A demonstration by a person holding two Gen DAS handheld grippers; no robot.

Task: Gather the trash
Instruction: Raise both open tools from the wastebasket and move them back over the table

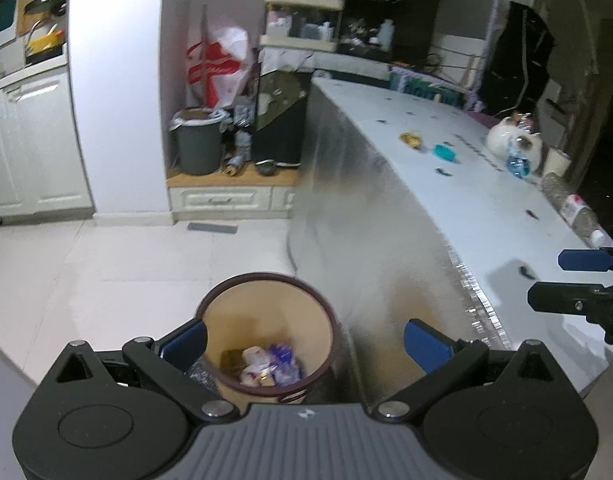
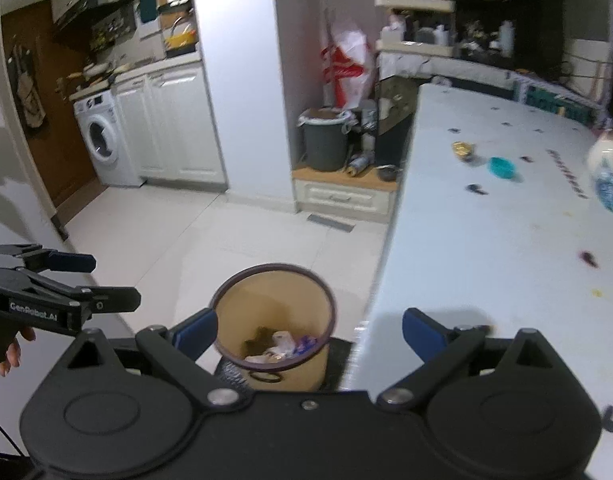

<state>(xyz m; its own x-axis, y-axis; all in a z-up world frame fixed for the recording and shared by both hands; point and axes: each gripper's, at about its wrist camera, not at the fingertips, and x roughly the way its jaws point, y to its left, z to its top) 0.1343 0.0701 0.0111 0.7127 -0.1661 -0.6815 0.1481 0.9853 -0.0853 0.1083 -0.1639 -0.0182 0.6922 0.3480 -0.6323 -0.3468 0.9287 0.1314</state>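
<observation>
A tan waste bin with a dark rim stands on the floor against the white table's near corner, holding wrappers. My left gripper hangs open above it with nothing between its fingers. In the right wrist view the bin sits below my right gripper, also open with nothing in it. Each gripper shows in the other's view: the right gripper and the left gripper. On the table lie a yellow wrapper, a teal item and a crumpled blue bottle.
A white cat-like shape sits by the bottle. Small dark scraps dot the table. A grey bin and a red-white bag fill the alcove. A washing machine stands far left. A hand holds the left gripper.
</observation>
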